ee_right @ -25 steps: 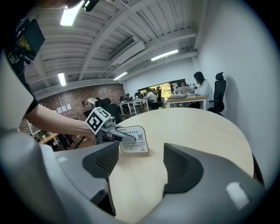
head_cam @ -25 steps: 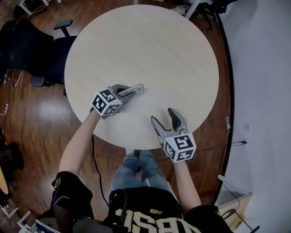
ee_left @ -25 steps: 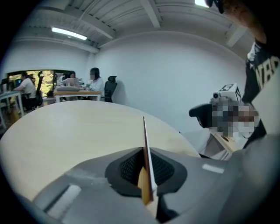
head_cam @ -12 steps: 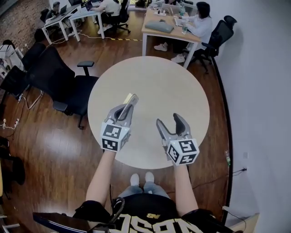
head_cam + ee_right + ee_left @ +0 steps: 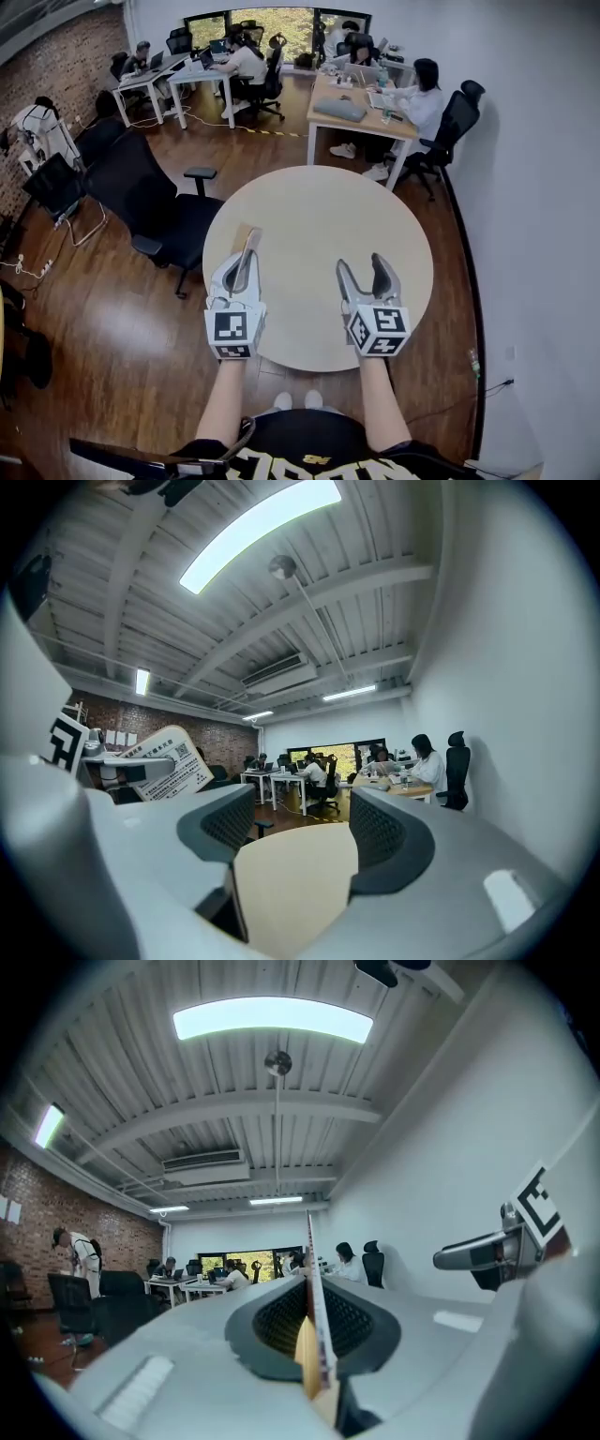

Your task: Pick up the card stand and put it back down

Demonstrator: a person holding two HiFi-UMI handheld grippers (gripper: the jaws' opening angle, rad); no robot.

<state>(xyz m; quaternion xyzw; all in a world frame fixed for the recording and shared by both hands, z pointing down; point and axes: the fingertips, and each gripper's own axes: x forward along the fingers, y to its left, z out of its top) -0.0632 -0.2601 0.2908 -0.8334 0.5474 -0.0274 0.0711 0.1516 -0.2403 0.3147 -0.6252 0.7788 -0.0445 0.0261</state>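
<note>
With left tongs point(image 5: 246, 267) clamped on card stand point(image 5: 253, 236), holds it above round surface point(image 5: 319, 206); right tongs point(image 5: 364, 264) spread, empty. Next: lower, release upright.

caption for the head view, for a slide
Left gripper holds the card stand over the round table; right gripper empty, jaws just narrowed.

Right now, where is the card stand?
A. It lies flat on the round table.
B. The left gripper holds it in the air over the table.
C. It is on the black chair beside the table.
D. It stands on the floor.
B: the left gripper view shows the card stand pinched edge-on between the closed jaws of the left gripper, and the head view shows it raised over the table.
</note>
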